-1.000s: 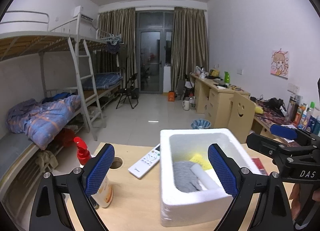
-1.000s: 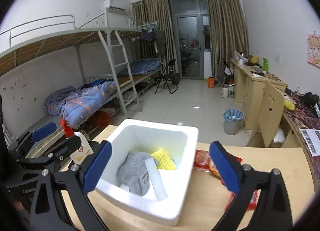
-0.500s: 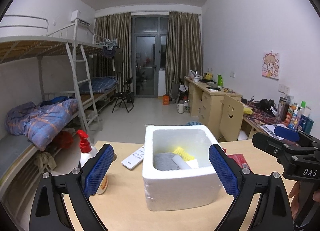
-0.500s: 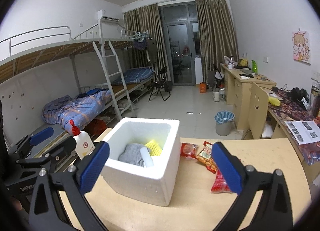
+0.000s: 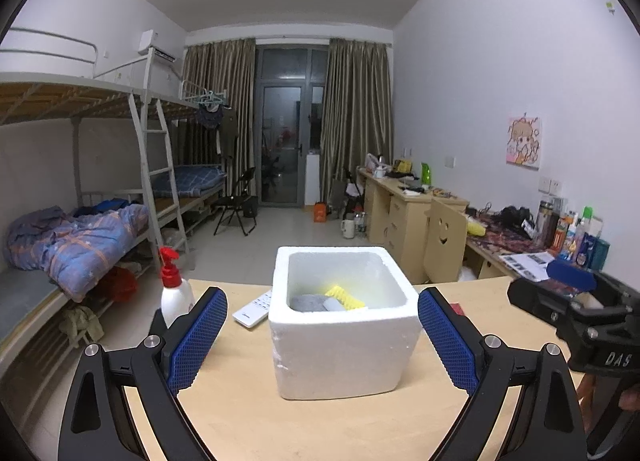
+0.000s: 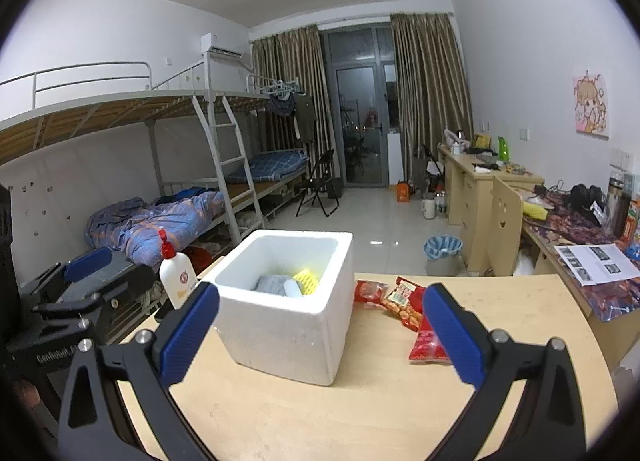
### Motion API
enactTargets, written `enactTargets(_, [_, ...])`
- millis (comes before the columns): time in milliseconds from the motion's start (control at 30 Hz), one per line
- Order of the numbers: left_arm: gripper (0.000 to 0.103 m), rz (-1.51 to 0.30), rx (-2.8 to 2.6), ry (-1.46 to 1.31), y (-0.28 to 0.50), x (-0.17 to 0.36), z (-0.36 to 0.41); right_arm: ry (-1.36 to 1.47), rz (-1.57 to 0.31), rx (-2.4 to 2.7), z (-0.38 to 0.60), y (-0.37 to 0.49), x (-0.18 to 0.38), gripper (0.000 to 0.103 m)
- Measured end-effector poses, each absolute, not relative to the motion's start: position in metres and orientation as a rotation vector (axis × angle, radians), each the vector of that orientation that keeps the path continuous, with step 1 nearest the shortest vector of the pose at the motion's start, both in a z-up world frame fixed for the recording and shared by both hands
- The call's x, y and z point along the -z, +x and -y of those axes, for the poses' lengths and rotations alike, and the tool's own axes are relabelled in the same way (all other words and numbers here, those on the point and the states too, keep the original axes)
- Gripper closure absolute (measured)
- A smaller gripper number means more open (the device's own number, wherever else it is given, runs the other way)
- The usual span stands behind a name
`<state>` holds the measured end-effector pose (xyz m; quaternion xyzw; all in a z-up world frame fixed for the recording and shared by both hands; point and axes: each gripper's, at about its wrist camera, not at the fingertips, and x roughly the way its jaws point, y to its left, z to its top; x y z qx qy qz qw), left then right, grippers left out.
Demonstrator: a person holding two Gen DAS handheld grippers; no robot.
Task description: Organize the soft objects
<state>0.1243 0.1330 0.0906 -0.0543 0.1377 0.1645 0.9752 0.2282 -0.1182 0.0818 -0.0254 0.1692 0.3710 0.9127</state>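
Your bench (image 5: 248, 417) fills the lower part of both views, a pale wooden top. On it, at the centre of the left wrist view and left of centre in the right wrist view, stands the white foam box (image 5: 344, 357) (image 6: 288, 341), open at the top. Your left gripper (image 5: 320, 345) has its fingers (image 5: 196, 337) wide apart and empty; the box sits between them in the frame but beyond their tips, touching neither. Your right gripper (image 6: 320, 335) is likewise spread wide with nothing held; the box lies ahead of its left finger (image 6: 188, 333), clear of the blue pad.

Inside the box, low against the bottom, you can see the grey cloth (image 5: 306, 302) (image 6: 272, 285), with the yellow sponge (image 5: 346, 297) (image 6: 306, 280) beside it toward the right and a small white piece (image 5: 333, 304) between them.

Right of the box in the right wrist view lie red snack packets (image 6: 404, 301), flat on the bench. At the left of the box in the left wrist view lies a white remote (image 5: 254, 310), and further left stands a white bottle with a red pump top (image 5: 174, 293) (image 6: 176, 273), upright near the bench edge.
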Motion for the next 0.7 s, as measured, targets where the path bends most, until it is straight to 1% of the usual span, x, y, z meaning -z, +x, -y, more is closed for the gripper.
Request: enactTargets(700, [0.002,-0.207,-0.267,-0.138,0.071,-0.033,-0.100,-0.020,-0.276,-0.760,0.155,0.178,-0.032,0.000])
